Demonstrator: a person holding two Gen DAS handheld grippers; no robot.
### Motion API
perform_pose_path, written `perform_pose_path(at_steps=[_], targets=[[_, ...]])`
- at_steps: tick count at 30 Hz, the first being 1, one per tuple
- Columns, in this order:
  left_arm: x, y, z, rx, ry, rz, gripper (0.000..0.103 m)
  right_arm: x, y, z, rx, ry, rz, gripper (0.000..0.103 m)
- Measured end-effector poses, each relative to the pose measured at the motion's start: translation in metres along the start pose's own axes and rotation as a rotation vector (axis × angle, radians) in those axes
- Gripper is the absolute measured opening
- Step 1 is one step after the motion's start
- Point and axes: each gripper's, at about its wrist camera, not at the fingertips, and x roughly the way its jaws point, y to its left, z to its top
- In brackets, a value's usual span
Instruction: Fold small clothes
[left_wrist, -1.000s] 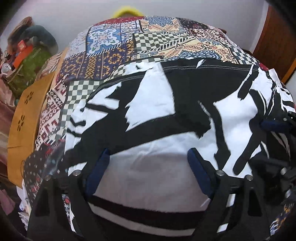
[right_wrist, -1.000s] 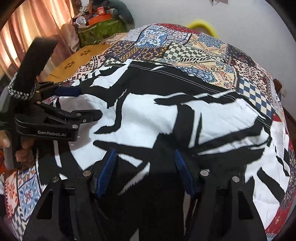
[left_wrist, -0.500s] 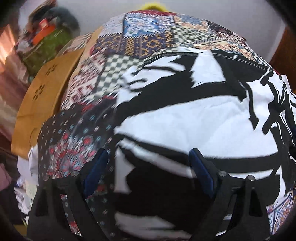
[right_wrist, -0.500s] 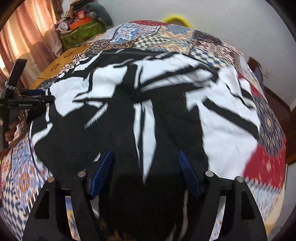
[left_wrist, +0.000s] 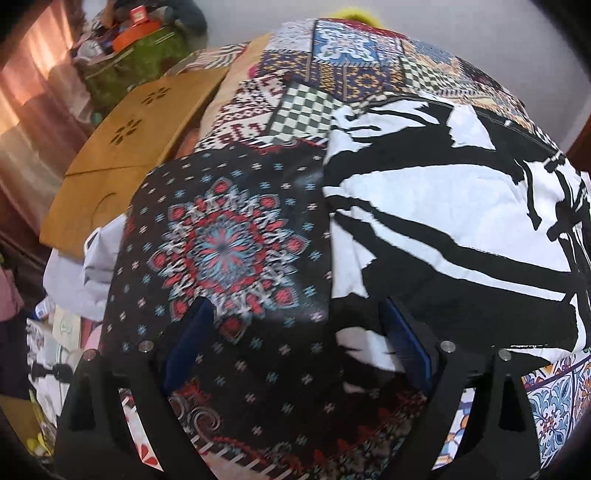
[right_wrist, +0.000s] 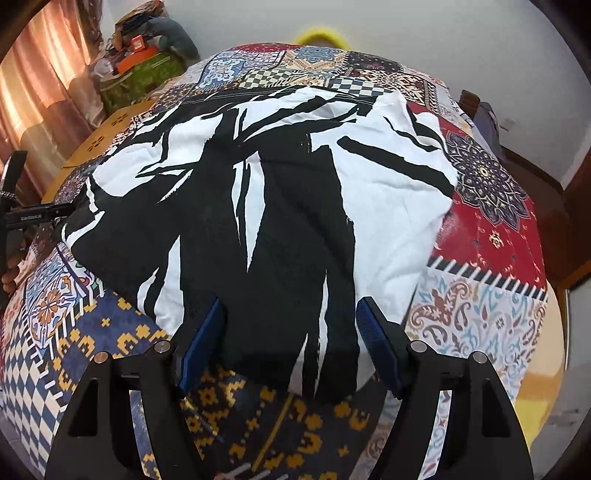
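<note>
Right wrist view: right gripper (right_wrist: 290, 341) jaws have just been opening, wide and empty over the garment (right_wrist: 266, 206), spread flat on the bed (right_wrist: 491, 266) for folding; left gripper (left_wrist: 295, 347) jaws gape empty too.

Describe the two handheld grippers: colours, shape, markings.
Both match: the left gripper and right gripper have black angular fingers with cut-out slots, silver screw heads and ribbed blue pads. Seen from the side, the left one carries white lettering, too small to read.

Left tool (left_wrist: 295, 343) open over bedspread (left_wrist: 221, 251) (garment (left_wrist: 443, 206) beside)
</note>
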Motion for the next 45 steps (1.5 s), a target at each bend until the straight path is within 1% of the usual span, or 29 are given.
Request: perform_pose_path(at_steps=[3,6,10,14,16,18,21,24,25,30,33,36,38,39,40,41,43,44,45], targets=[[-0.01,0.007,-0.001,-0.04,0.004,0.007,0.092,-0.004,0.001,0.002,0.003,-0.002,-0.013,0.071],[-0.024,0.012,-0.002,-0.082,-0.008,-0.016,0.092,-0.015,0.007,0.009,-0.007,-0.035,-0.012,0.071],[-0.042,0.008,-0.009,-0.127,-0.009,-0.113,0.092,-0.03,0.024,0.027,-0.046,-0.112,-0.002,0.071],[-0.042,-0.006,-0.02,-0.154,0.048,-0.236,0.092,-0.027,0.044,0.041,-0.093,-0.142,0.007,0.073],[-0.038,-0.013,-0.025,-0.173,0.09,-0.3,0.092,-0.015,0.056,0.044,-0.123,-0.129,0.015,0.073],[-0.031,-0.019,-0.029,-0.196,0.131,-0.364,0.092,0.0,0.064,0.045,-0.143,-0.098,0.024,0.073],[-0.02,-0.025,-0.032,-0.256,0.203,-0.48,0.092,0.02,0.07,0.044,-0.165,-0.045,0.018,0.073],[-0.015,-0.03,-0.029,-0.293,0.196,-0.515,0.092,0.034,0.072,0.04,-0.175,-0.005,0.02,0.073],[-0.011,-0.031,-0.024,-0.306,0.193,-0.545,0.092,0.035,0.071,0.04,-0.169,0.001,0.028,0.073],[0.009,-0.033,-0.005,-0.367,0.155,-0.616,0.092,0.039,0.058,0.038,-0.108,0.037,0.107,0.074],[0.019,-0.03,0.012,-0.415,0.129,-0.653,0.091,0.039,0.059,0.036,-0.099,0.039,0.127,0.075],[0.023,-0.029,0.024,-0.441,0.099,-0.647,0.079,0.038,0.059,0.034,-0.094,0.037,0.136,0.076],[0.024,-0.031,0.032,-0.429,0.076,-0.613,0.066,0.036,0.059,0.033,-0.088,0.035,0.142,0.076],[0.024,-0.033,0.035,-0.412,0.066,-0.592,0.062,0.035,0.059,0.032,-0.085,0.034,0.146,0.076],[0.023,-0.036,0.038,-0.391,0.053,-0.555,0.05,0.035,0.06,0.031,-0.081,0.032,0.15,0.076],[0.023,-0.038,0.039,-0.373,0.044,-0.515,0.036,0.033,0.059,0.03,-0.076,0.028,0.157,0.076],[0.022,-0.04,0.04,-0.339,0.034,-0.446,0.02,0.028,0.056,0.028,-0.048,0.023,0.178,0.076],[0.021,-0.039,0.039,-0.333,0.029,-0.442,0.018,0.026,0.054,0.028,-0.031,0.019,0.185,0.073],[0.018,-0.036,0.038,-0.333,0.023,-0.44,0.017,0.022,0.05,0.027,-0.007,0.01,0.192,0.073]])
